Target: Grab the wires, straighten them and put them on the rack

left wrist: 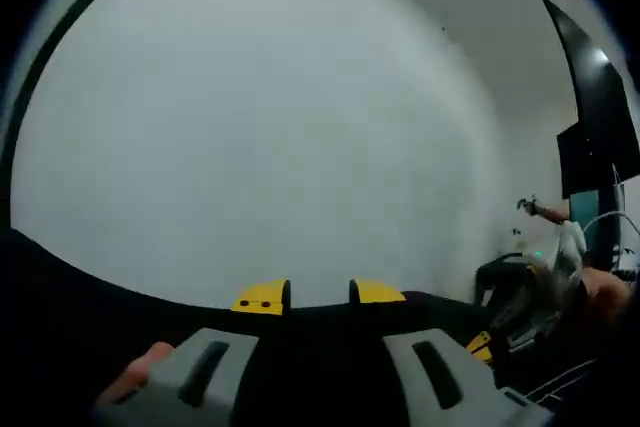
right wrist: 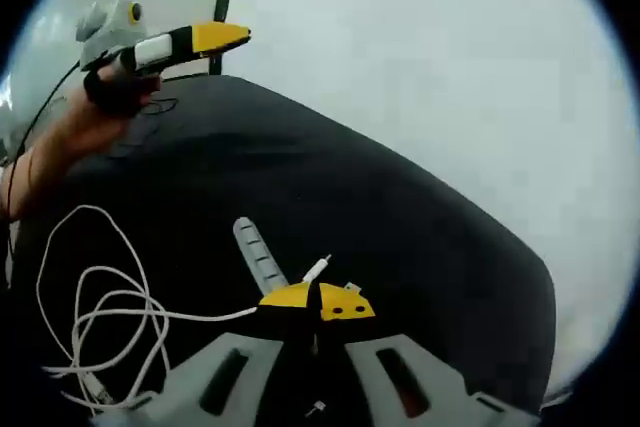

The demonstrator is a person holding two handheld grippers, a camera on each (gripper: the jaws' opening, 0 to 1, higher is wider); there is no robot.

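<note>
My right gripper [right wrist: 318,301] is shut on a white wire [right wrist: 110,312] near its end. The wire's small plug [right wrist: 318,269] pokes out past the yellow tips. The remainder of the wire lies in loose loops on the black table [right wrist: 400,207] to the left. A grey notched rack [right wrist: 258,252] lies flat just beyond the tips, slightly left. My left gripper [right wrist: 225,37], held by a hand, hovers far off over the table's back left. In its own view the left gripper [left wrist: 320,294] stands open with nothing between its jaws, facing a white wall.
The black table's [left wrist: 60,297] far edge runs close to a white wall [right wrist: 450,67]. A person's arm [left wrist: 600,292] and dark equipment [left wrist: 600,117] sit at the far right of the left gripper view. A thin dark cable [right wrist: 40,117] hangs by the left hand.
</note>
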